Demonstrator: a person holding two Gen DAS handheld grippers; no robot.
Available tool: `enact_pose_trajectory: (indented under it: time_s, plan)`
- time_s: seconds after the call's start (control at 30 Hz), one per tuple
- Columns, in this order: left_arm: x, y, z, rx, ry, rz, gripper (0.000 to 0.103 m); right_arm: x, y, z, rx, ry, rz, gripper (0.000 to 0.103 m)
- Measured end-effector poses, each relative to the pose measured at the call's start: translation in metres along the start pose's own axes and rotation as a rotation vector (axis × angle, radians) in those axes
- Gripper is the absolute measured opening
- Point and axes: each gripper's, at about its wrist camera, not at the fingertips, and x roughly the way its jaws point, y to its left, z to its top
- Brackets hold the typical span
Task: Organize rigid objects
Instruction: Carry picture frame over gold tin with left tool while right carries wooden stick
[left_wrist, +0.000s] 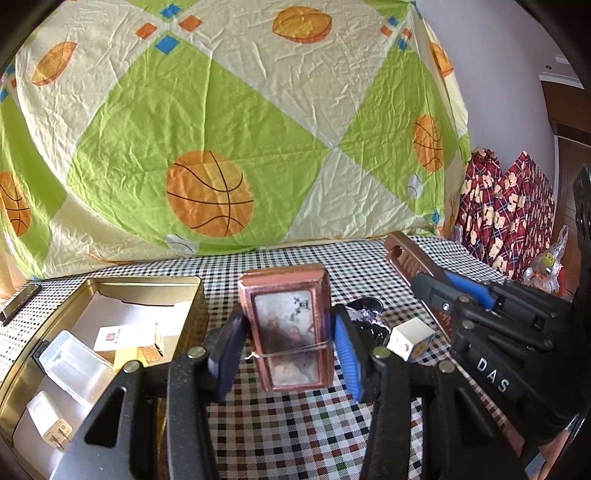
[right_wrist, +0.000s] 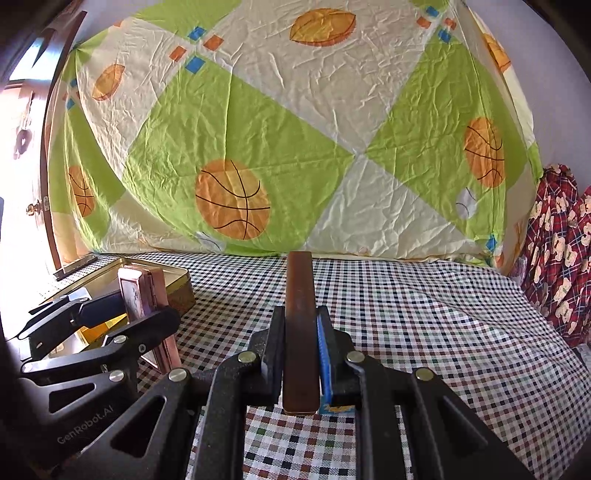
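**Both tools loaded: one case, one bar**

I have two tools in view, each holding one item. My left tool (left_wrist: 290, 354) is clamped on a copper-coloured case (left_wrist: 288, 325) with a picture panel on its face and a thin band around it; the blue pads press both of its sides and it stands tilted, above the checked counter (left_wrist: 303, 424). My right tool (right_wrist: 301, 363) is closed tight on a brown flat bar (right_wrist: 301, 325), edge-on between its pads and pointing away from me; in the left view the same bar shows slots along its length.

To the left of the case sits one open gold tin (left_wrist: 147, 284). Inside it I count one clear ribbed plastic box (left_wrist: 75, 363), one white plug adapter (left_wrist: 50, 424), one white card box with a red mark (left_wrist: 123, 336) and one yellow piece (left_wrist: 127, 360), over white paper.

Loose on the counter between the two tools: one small white cube (left_wrist: 410, 338) and one dark dish of pale bits (left_wrist: 365, 314), near each other. One dark flat item (left_wrist: 18, 301) lies at the far left edge. A basketball-print sheet (left_wrist: 221, 129) hangs behind the counter.
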Motion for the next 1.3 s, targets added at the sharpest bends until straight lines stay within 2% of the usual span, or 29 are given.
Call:
enact_pose_trajectory:
  time_s: [0.7,1.3]
  plan:
    - [-0.024,0.004,-0.004,-0.003,-0.083,0.025,0.046,-0.015,0.008,-0.003,-0.005,-0.052,0.012,0.017]
    - [-0.037,0.012,-0.007,-0.009,-0.106,0.031,0.046,-0.018,0.008,-0.004,0.001,-0.064,0.048,0.017]
